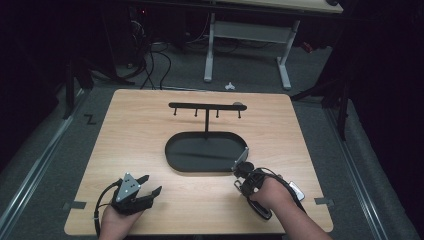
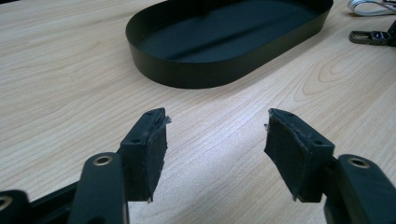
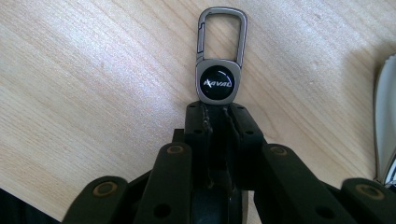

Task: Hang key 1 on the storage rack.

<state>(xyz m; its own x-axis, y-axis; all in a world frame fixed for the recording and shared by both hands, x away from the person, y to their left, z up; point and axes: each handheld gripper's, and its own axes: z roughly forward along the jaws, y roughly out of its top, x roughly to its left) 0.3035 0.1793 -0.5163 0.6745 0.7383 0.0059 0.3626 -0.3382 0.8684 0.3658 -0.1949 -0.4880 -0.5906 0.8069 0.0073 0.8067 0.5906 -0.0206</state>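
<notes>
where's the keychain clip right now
The keychain clip is pinched in the right gripper, carabiner end sticking out past the fingers. In the high view it sits just off the black tray's right edge.

**Bright desk in a dark room**

From the high view the pale wooden desk is evenly lit from above while the surrounding floor and room sink into near black. The picture is soft and slightly grainy. The black oval metal tray casts a soft shadow along its near wall. In the right gripper view a mild sheen washes the wood; the grey metal carabiner keychain is sharp.
</notes>
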